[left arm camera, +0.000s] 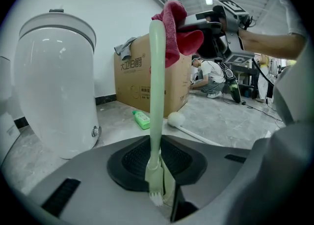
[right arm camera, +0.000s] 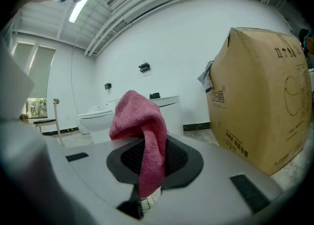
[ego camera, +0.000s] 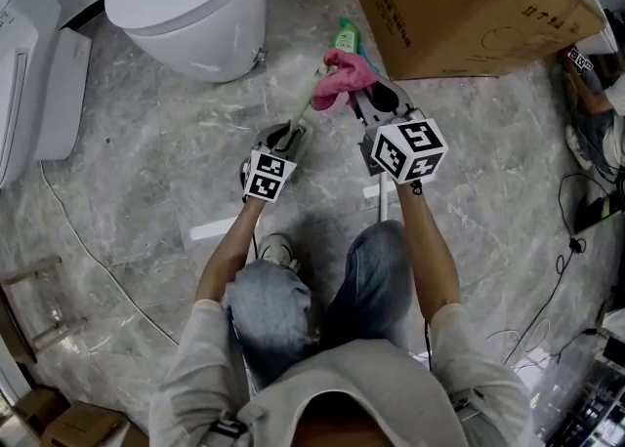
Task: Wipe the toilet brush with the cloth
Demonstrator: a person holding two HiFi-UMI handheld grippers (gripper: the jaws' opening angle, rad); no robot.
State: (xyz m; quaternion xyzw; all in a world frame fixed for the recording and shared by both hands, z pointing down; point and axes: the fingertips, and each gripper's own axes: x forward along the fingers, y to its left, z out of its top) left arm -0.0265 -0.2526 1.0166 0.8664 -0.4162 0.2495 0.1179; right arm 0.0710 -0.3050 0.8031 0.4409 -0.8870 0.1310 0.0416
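My left gripper [ego camera: 286, 135] is shut on the lower end of a pale green toilet brush [ego camera: 306, 108], which rises straight up from the jaws in the left gripper view [left arm camera: 157, 96]. The brush's far end is wrapped in a pink cloth [ego camera: 340, 79], also seen at the top of the left gripper view [left arm camera: 171, 32]. My right gripper [ego camera: 376, 99] is shut on that cloth. In the right gripper view the cloth [right arm camera: 144, 130] hangs folded between the pads and hides the brush. The two grippers face each other along the brush, above the marble floor.
A white toilet [ego camera: 195, 6] stands to the far left and a large cardboard box [ego camera: 459, 6] to the far right. A green bottle [ego camera: 346, 37] and a white-headed stick [left arm camera: 175, 119] lie on the floor beyond the brush. Cables [ego camera: 576, 240] trail at the right.
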